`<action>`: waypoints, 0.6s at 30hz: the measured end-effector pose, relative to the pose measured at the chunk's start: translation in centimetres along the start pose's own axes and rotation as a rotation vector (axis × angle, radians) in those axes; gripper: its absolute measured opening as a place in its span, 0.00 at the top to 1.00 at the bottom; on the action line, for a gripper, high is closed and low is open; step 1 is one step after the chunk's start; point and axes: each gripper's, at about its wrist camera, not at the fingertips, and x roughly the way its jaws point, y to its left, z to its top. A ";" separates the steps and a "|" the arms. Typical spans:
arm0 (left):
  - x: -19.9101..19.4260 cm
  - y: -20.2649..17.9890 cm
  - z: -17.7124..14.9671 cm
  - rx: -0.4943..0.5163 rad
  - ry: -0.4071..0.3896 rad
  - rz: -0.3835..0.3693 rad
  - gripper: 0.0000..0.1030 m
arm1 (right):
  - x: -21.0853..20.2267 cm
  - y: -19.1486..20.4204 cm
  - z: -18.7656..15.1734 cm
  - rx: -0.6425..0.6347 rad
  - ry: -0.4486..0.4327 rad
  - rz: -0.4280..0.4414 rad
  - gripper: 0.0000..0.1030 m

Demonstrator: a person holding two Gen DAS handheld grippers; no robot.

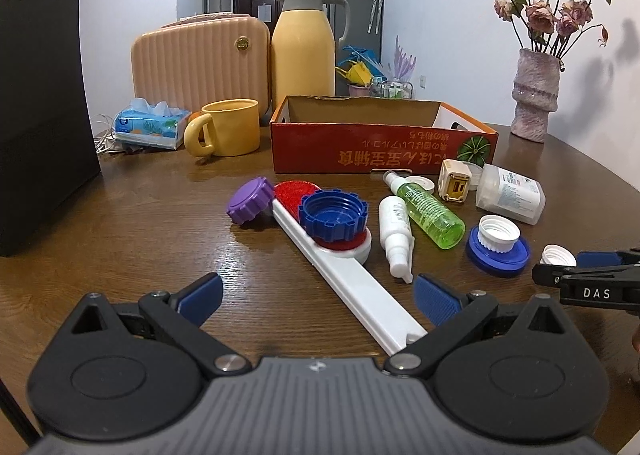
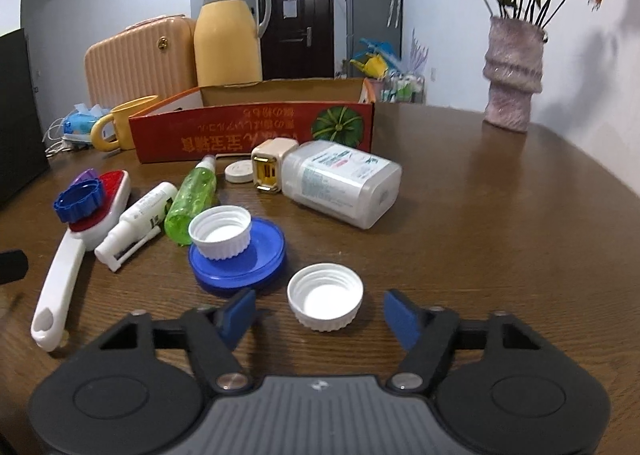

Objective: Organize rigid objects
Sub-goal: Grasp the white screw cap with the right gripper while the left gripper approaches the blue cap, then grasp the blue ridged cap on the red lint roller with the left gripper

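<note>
Lying mouth-up on the desk point(image 2: 500, 215), a white cap point(image 2: 325, 302) sits between the right gripper point(image 2: 320, 315)'s jaws, untouched; the left gripper point(image 1: 318, 295) gapes over a white brush handle point(image 1: 360, 295)

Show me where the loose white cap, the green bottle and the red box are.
loose white cap point(image 2: 325, 297), right wrist view, inner floor.
green bottle point(image 1: 430, 214), left wrist view, mid body.
red box point(image 1: 372, 153), left wrist view, front wall.

A white ribbed cap point(image 2: 325, 302) lies open side up on the surface between the blue pads of the right hand-held gripper point(image 2: 320, 315), untouched by either, with a second white cap point(image 2: 220, 231) resting on a blue lid point(image 2: 256, 259) just beyond it.
</note>
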 end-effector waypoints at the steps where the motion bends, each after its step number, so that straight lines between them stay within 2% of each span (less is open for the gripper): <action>1: 0.0 0.0 0.0 0.000 0.000 0.000 0.00 | 0.0 0.0 0.0 -0.004 0.002 -0.002 0.42; 2: 0.0 0.0 0.0 0.000 0.000 0.001 0.00 | 0.1 0.1 0.1 -0.010 0.001 -0.003 0.45; 4: 0.1 -0.1 0.1 0.002 0.003 0.000 0.00 | 0.0 0.0 0.1 -0.012 0.000 -0.002 0.62; 7: 0.1 -0.2 0.2 0.005 0.003 -0.004 0.00 | -0.1 -0.5 0.2 0.012 -0.005 0.021 0.62; 18: 0.7 -0.9 1.6 0.017 -0.011 -0.002 0.00 | -1.2 -0.9 0.6 0.032 -0.050 0.024 0.62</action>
